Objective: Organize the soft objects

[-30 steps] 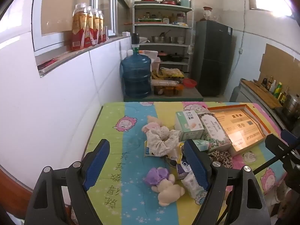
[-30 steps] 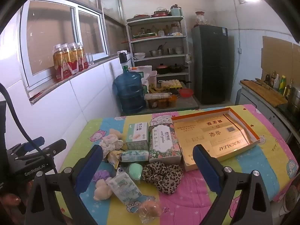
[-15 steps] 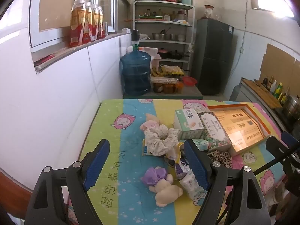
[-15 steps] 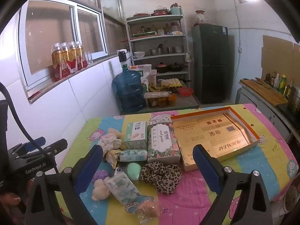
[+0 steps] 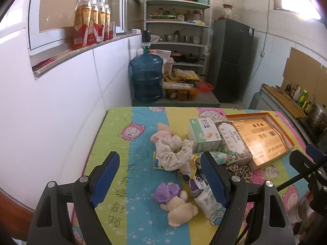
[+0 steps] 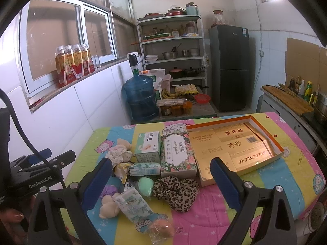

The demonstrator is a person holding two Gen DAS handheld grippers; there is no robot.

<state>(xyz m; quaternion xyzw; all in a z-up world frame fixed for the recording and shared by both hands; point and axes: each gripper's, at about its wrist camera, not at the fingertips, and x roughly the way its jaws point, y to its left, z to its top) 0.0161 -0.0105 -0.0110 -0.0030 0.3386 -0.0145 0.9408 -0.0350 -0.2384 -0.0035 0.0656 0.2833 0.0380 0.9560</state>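
Up above the near edge of the table [image 5: 114,138], the left gripper [image 5: 159,180] hangs with its blue-padded jaws spread wide and nothing between them; the right gripper [image 6: 161,180] hangs the same way, wide and empty, over the near middle. Below the left one a cream plush toy [image 5: 180,209] with a purple bow lies close to the near edge, a tissue pack [image 5: 207,201] just beside it. Farther in, a floral scrunchie [image 5: 173,152] rests on a yellow packet, touching a small white and green box [image 5: 204,135]. Under the right gripper lie a leopard scrunchie [image 6: 176,189], a green sponge [image 6: 145,186] just beside it, and a wrapped bun [image 6: 161,227] at the near edge. A floral tissue box [image 6: 177,153] stands between the small box and a shallow gold tray [image 6: 235,149] with an orange rim, which sits toward the far right corner. Beyond the far edge stand a blue water jug [image 5: 146,79], a metal shelf [image 5: 177,24] and a dark fridge [image 5: 233,61].
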